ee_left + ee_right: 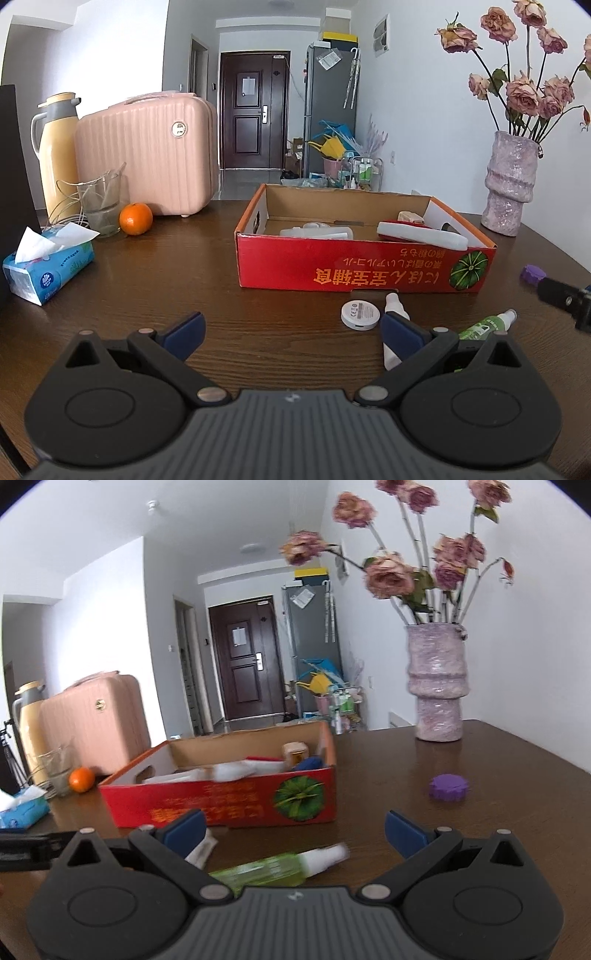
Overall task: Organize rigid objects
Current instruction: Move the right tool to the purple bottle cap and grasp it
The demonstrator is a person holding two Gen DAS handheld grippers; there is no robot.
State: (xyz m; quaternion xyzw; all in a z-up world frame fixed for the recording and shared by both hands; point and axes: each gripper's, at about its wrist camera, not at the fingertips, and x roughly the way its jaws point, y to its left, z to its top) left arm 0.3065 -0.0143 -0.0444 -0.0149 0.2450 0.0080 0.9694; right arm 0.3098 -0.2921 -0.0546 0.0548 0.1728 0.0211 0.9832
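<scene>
Place: a lived-in home, a dining area opening onto an entry hall.
Centre background: a dark panelled front door (250,110) at the hall's end, with a grey fridge (328,107) to its right.
Right of frame: dried roses in a mauve vase (509,184) on the brown wooden worktop (184,266).
Left of frame: a pink vanity case (147,155), yellow thermos (55,147), orange (135,218) and tissue pack (48,266).

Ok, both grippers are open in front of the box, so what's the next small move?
Probably ease the right gripper down over the green spray bottle and close. The bottle lies on the table right between its open fingers, outside the box, which already holds other items. The left gripper is open and has nothing between its fingers.
</scene>
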